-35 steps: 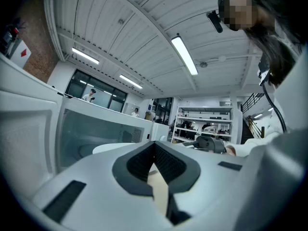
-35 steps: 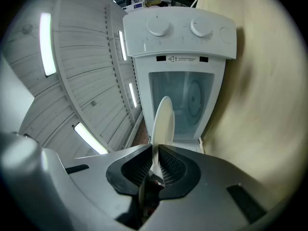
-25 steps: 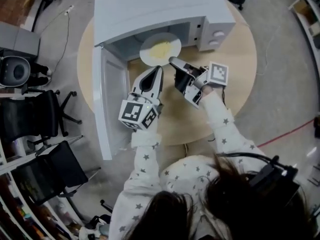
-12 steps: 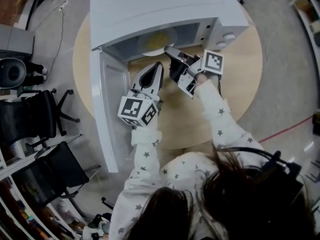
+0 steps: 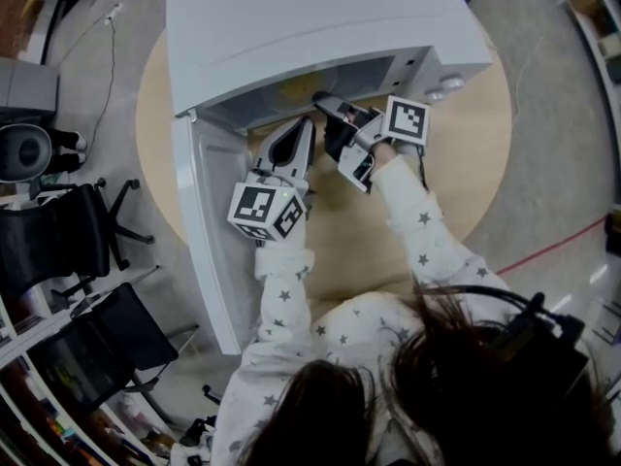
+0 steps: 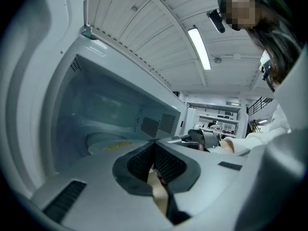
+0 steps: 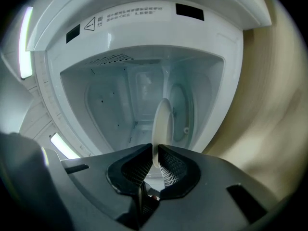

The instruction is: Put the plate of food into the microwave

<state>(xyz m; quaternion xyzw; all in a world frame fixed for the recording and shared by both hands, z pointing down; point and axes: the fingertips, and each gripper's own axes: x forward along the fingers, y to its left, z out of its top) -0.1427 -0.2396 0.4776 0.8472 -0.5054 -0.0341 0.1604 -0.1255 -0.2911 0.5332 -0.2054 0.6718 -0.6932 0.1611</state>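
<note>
The white plate of yellow food (image 7: 162,121) is seen edge-on, with my right gripper (image 7: 155,154) shut on its near rim. The plate reaches into the open cavity of the white microwave (image 5: 310,17), above the glass turntable (image 7: 182,110). From above only a sliver of the food (image 5: 291,91) shows under the microwave's top, with the right gripper (image 5: 327,102) at the opening. My left gripper (image 5: 303,130) is just left of it, shut and empty, in front of the cavity. In the left gripper view the plate (image 6: 108,143) lies inside beyond the shut left gripper (image 6: 155,146).
The microwave door (image 5: 209,231) stands swung open toward me at the left. The microwave sits on a round wooden table (image 5: 466,163). Black office chairs (image 5: 68,231) stand on the floor at the left. A red cable (image 5: 553,250) runs along the floor at the right.
The right gripper has carried the plate forward from the table's front into the microwave cavity, so most of it is now hidden from above. The left gripper has barely moved.
</note>
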